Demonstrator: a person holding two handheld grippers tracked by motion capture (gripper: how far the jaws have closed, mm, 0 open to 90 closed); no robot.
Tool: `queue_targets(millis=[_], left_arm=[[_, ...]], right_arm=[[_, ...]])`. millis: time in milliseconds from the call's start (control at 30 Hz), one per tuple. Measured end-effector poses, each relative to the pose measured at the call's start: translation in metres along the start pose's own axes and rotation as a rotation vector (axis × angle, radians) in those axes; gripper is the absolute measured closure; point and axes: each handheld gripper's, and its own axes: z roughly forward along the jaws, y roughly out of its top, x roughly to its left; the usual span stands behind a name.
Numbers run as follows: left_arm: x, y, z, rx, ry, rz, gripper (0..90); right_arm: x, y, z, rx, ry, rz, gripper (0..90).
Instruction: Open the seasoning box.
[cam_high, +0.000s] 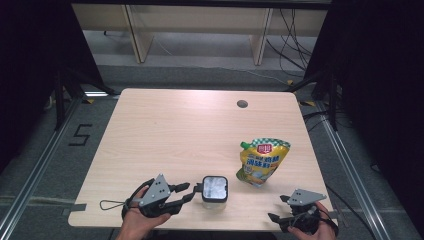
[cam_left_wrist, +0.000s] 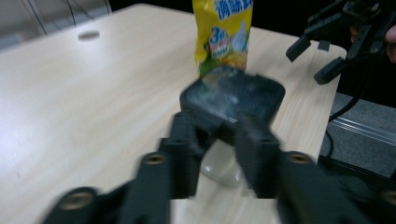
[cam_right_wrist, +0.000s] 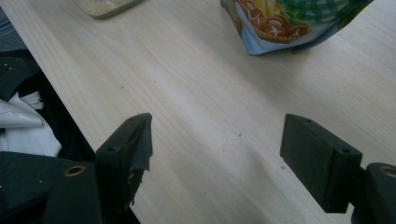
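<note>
Near the table's front edge, your left gripper (cam_high: 192, 192) is closing its black jaws on the dark square lid of a small pale glass jar (cam_high: 215, 189), gripping from the side so the body hangs free beneath; in the left gripper view the lid (cam_left_wrist: 233, 95) is sitting just past the pads, though blur is hiding whether they are pressing it. Your right gripper (cam_right_wrist: 217, 154) is waiting low at the right corner, jaws spread wide over bare wood, nothing between them. Beyond both, a yellow stand-up refill pouch with a green spout (cam_high: 262, 161) is lying flat, apart from the jar.
</note>
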Motion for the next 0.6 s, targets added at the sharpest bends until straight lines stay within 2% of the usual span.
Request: queue_targets(millis=[33,67,100,133,167,200,300,333,400,433,467,533,600], left_arm=[[0.0,0.0,0.0,0.0,0.0,0.0,75.2],[0.0,0.004,0.0,-0.017,0.009,-0.005,75.2],[0.001,0.006,0.001,-0.033,0.007,-0.006,85.1],[0.001,0.008,0.002,-0.04,0.014,-0.016,87.3],[0.001,0.011,0.004,-0.045,0.018,-0.007,88.7],[0.002,0.012,0.007,-0.039,0.018,0.001,88.7],[0.003,0.013,0.016,-0.018,0.016,-0.01,89.1],[0.004,0.012,0.019,-0.014,0.014,-0.013,89.1],[0.007,0.008,0.025,0.009,0.011,-0.014,89.1],[0.006,0.007,0.026,0.011,0.014,-0.035,89.1],[0.009,0.005,0.027,0.022,0.016,-0.016,89.1],[0.01,0.005,0.029,0.023,0.009,-0.028,89.1],[0.01,0.006,0.032,0.031,0.012,-0.021,89.0]], right_arm=[[0.0,0.0,0.0,0.0,0.0,0.0,26.2],[0.0,0.0,0.0,-0.003,-0.002,-0.008,26.2],[0.0,0.0,0.0,-0.005,-0.007,-0.015,26.3],[0.003,0.001,0.0,0.003,-0.002,0.015,26.3],[0.003,0.001,0.0,0.003,-0.002,0.015,26.3],[0.001,0.001,0.0,0.002,0.0,-0.006,26.2],[0.001,0.001,0.0,0.004,0.002,-0.003,26.2],[0.004,0.001,0.0,0.009,0.002,0.027,26.2],[0.001,0.001,0.0,0.0,-0.001,-0.001,26.2],[0.001,0.001,0.0,-0.001,-0.003,-0.006,26.2],[0.001,0.001,0.0,0.0,-0.002,-0.006,26.3],[0.002,0.001,0.0,-0.001,-0.001,-0.007,26.3],[0.002,0.001,0.0,0.004,0.009,0.006,26.3]])
